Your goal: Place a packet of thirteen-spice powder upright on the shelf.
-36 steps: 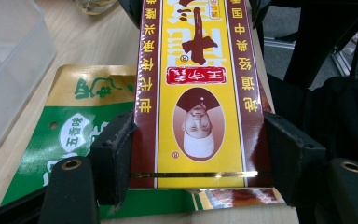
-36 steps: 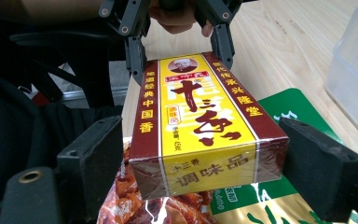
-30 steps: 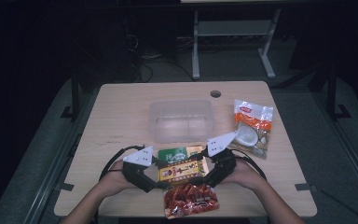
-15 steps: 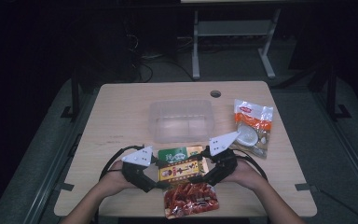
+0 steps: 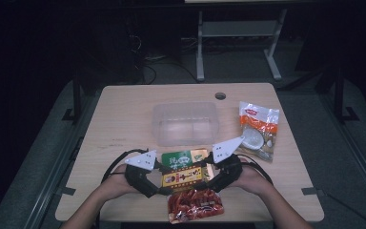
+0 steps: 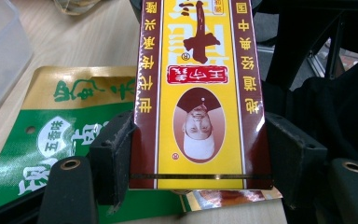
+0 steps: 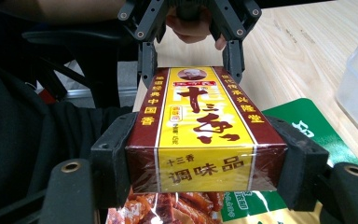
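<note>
Gripping one short end of the yellow-and-maroon spice box (image 5: 181, 177), the left gripper (image 5: 161, 190) has its jaws closed on the carton's two long sides, as the left gripper view shows plainly. The box (image 6: 196, 93) hangs just above the table near its front edge, over a green snack pouch (image 5: 184, 158) and close to a red snack packet (image 5: 194, 205). At the opposite end, the right gripper (image 5: 208, 178) clamps the same carton in the same way, its jaws pressed flat against both side panels of the box (image 7: 200, 135).

The carton looks like light, film-wrapped cardboard: stiff enough to span between two grips, but glossy, so it may slip, and hard squeezing could dent its walls. Holding it by the narrow sides near each end, as now, seems the soundest purchase.

Farther back sits a clear plastic tub (image 5: 185, 122), empty and open. To the right lies a clear bag with an orange label (image 5: 258, 130).

The table (image 5: 124, 114) is pale wood laminate with a cable hole (image 5: 220, 95) near its far edge. Beyond it the room is dark, with a white metal frame (image 5: 238, 38) on the floor.
</note>
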Demonstrator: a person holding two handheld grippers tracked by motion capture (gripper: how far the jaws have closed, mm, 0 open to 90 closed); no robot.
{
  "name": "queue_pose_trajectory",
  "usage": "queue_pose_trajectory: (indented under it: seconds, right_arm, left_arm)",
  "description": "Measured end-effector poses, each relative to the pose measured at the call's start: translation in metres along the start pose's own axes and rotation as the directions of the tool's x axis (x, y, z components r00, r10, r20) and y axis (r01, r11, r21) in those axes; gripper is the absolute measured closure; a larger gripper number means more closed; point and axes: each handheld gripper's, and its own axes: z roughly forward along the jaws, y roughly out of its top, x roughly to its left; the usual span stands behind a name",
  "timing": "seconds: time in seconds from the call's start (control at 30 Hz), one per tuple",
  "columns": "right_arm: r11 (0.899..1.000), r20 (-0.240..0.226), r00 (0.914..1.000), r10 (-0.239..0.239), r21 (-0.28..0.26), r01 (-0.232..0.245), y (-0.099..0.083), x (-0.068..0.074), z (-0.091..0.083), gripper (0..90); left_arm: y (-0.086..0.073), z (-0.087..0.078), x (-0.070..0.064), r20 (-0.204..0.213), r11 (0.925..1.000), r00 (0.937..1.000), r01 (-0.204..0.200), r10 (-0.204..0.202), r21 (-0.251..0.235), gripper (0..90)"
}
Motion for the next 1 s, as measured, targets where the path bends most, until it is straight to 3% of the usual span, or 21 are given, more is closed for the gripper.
queue_pose_trajectory:
  seconds: [0.13, 0.17, 0.27, 0.5, 0.73, 0.87, 0.9, 0.93, 0.97, 1.0]
  right_arm:
    - [1.0, 0.008, 0.9998, 0.016, 0.004, -0.016, 0.0, -0.002, 0.0, 31.9]
    - [1.0, 0.006, 0.9996, 0.027, 0.008, -0.027, -0.001, -0.003, -0.001, 32.0]
    - [0.999, 0.016, 0.9993, 0.034, 0.016, -0.034, -0.003, -0.004, -0.002, 32.0]
    - [0.999, 0.046, 0.9981, 0.041, 0.024, -0.042, -0.002, -0.004, -0.008, 32.0]
    - [0.997, 0.055, 0.9972, 0.051, 0.048, -0.053, -0.001, -0.006, -0.012, 32.0]
    - [0.997, 0.069, 0.9955, 0.065, 0.047, -0.068, -0.001, -0.009, -0.013, 32.0]
    - [0.997, 0.081, 0.9955, 0.049, 0.059, -0.054, 0.001, -0.01, -0.014, 32.0]
    - [0.997, 0.081, 0.9955, 0.049, 0.059, -0.054, 0.001, -0.01, -0.014, 32.0]
    - [0.996, 0.086, 0.9953, 0.046, 0.068, -0.051, 0.004, -0.011, -0.015, 32.0]
    - [0.996, 0.087, 0.9954, 0.039, 0.071, -0.045, 0.005, -0.011, -0.016, 32.0]
  left_arm:
    - [-0.002, -0.001, 0.0, -0.025, 0.9999, 0.9997, 0.005, -0.005, -0.012, 26.2]
    - [-0.003, -0.004, 0.001, -0.04, 0.9994, 0.9988, 0.027, -0.028, -0.022, 24.4]
    - [-0.006, -0.009, 0.003, -0.055, 0.9986, 0.9974, 0.046, -0.048, -0.026, 19.9]
    - [-0.024, -0.029, 0.004, -0.118, 0.995, 0.9888, 0.096, -0.092, 0.028, 18.3]
    - [-0.034, -0.035, 0.0, -0.157, 0.9903, 0.9804, 0.129, -0.119, 0.052, 18.3]
    - [-0.037, -0.039, -0.003, -0.184, 0.988, 0.9734, 0.147, -0.136, 0.046, 18.3]
    - [-0.041, -0.042, -0.005, -0.204, 0.9846, 0.9656, 0.171, -0.161, 0.035, 18.4]
    - [-0.041, -0.042, -0.005, -0.204, 0.9846, 0.9656, 0.171, -0.161, 0.035, 18.4]
    - [-0.046, -0.044, -0.008, -0.222, 0.9807, 0.9573, 0.194, -0.185, 0.02, 18.3]
    - [-0.048, -0.045, -0.009, -0.223, 0.9775, 0.9539, 0.21, -0.201, 0.018, 18.3]
